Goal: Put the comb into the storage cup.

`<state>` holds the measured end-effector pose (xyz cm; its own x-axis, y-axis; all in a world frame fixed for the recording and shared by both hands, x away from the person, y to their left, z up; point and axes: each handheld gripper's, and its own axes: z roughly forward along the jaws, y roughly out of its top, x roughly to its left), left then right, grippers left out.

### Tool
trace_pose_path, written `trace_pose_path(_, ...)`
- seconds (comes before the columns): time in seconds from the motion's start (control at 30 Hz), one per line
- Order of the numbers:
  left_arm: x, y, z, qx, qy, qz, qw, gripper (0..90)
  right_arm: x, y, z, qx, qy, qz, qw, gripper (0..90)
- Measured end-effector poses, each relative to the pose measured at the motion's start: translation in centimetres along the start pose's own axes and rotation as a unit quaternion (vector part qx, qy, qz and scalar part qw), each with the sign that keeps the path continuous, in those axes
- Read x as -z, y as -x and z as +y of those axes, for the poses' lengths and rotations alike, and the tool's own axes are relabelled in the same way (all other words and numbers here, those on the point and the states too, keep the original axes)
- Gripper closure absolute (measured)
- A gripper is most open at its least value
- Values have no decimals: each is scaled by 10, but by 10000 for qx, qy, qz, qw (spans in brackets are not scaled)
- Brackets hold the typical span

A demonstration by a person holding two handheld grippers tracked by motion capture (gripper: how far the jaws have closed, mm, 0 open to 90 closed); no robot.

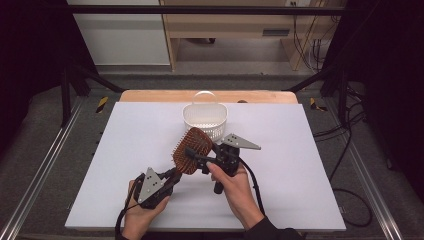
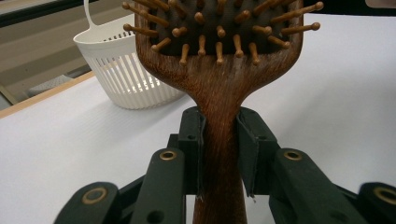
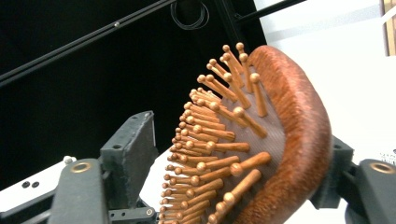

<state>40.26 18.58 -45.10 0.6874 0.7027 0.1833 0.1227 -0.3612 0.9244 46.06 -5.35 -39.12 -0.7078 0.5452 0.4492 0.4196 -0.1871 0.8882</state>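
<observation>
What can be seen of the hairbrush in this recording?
The hairbrush is a reddish-brown wooden paddle with ball-tipped wooden pins on a dark pad. It is held above the table, near the white basket. The left gripper clamps its handle; the right gripper has its jaws around the head, one against the back, the other off the pins.

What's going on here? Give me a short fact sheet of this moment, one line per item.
Thing handled: wooden hairbrush, lifted off the table, bristles up
Left gripper: shut on the brush's handle
Right gripper: jaws either side of the brush head; one jaw stands apart from the bristles, so its grip cannot be told
Nearby: white slotted basket just beyond the brush, looks empty
Surface: white table top
</observation>
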Motion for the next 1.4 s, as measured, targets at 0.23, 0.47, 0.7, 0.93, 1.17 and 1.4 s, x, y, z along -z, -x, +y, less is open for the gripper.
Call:
trace_pose_path(0.23, 1, -2, -2, 28, 41, 24, 10000, 723, -2, 0, -1, -158, 8, 30, 9999, 366)
trace_pose_path(0.47, 3, -3, -2, 48, 124, 43, 9999, 723, -3, 0, 0, -332, 108, 89, 9993, 428)
trace_pose_path(0.7, 2, -4, -3, 131, 190, 10, 9997, 723, -3, -6, 2, -301, 147, 134, 9993, 493)
trace_pose_path(0.93, 2, -6, -3, 232, 223, 2, 9995, 722, -6, -9, 3, -274, 221, 53, 9994, 518)
trace_pose_path(1.17, 1, -9, -7, 393, 250, -59, 9989, 720, -11, -13, 4, -202, 120, -23, 9997, 519)
trace_pose_path(1.4, 1, -10, -7, 445, 299, -36, 9986, 717, -12, -15, 5, -211, 118, -16, 9997, 520)
